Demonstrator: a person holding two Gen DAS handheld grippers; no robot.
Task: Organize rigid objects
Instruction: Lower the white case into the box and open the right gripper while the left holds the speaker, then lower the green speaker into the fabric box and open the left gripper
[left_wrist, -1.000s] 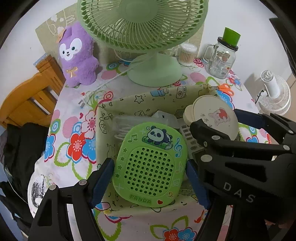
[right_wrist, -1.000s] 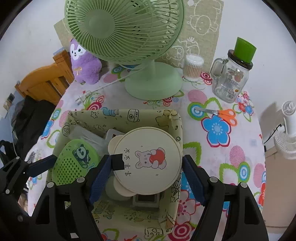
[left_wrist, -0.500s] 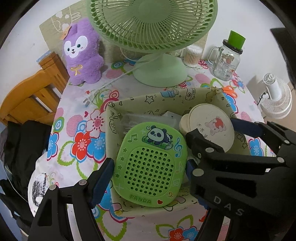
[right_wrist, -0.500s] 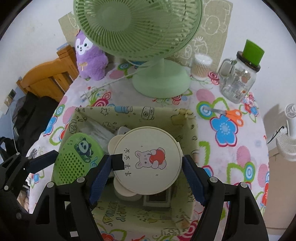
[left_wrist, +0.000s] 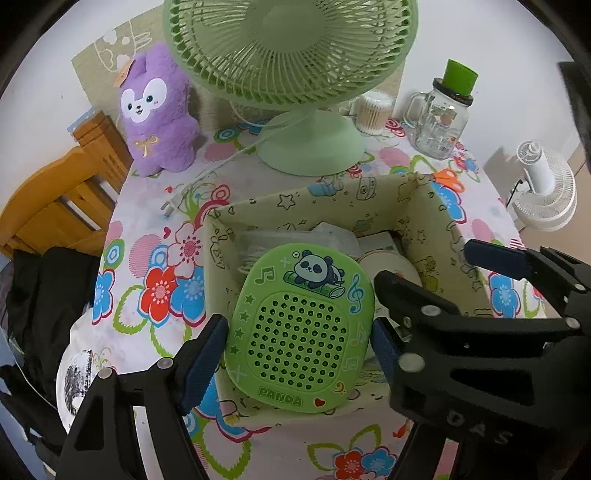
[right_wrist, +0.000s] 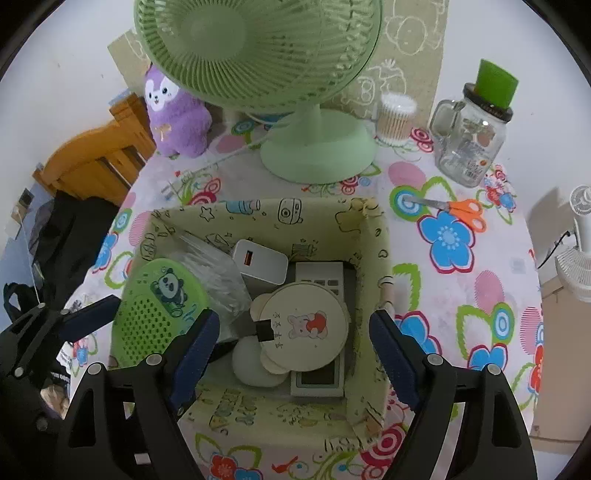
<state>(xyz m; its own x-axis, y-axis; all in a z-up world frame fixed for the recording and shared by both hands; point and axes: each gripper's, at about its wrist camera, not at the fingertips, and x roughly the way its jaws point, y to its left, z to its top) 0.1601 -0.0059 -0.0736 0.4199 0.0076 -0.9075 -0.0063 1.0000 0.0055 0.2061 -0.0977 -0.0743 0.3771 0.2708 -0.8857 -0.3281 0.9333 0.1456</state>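
Note:
My left gripper (left_wrist: 299, 343) is shut on a green panda speaker (left_wrist: 301, 326) and holds it over the left side of a patterned fabric box (left_wrist: 436, 206). The speaker also shows in the right wrist view (right_wrist: 159, 306). My right gripper (right_wrist: 293, 343) is open and empty above the box (right_wrist: 380, 236). A round cream mirror with a bear picture (right_wrist: 304, 328) lies in the box below it, on a white remote (right_wrist: 319, 376). A white charger (right_wrist: 260, 260) and a clear plastic bag (right_wrist: 212, 273) also lie in the box.
A green desk fan (right_wrist: 295, 74) stands behind the box. A purple plush (right_wrist: 173, 114), a cotton swab jar (right_wrist: 395, 114), a glass mug with green lid (right_wrist: 472, 140) and orange scissors (right_wrist: 461, 210) are on the floral table. A wooden chair (left_wrist: 55, 195) stands to the left.
My right gripper has opened and let go of the round mirror, which now lies lower in the box. Both grippers have pulled back a little. The left still holds the speaker.

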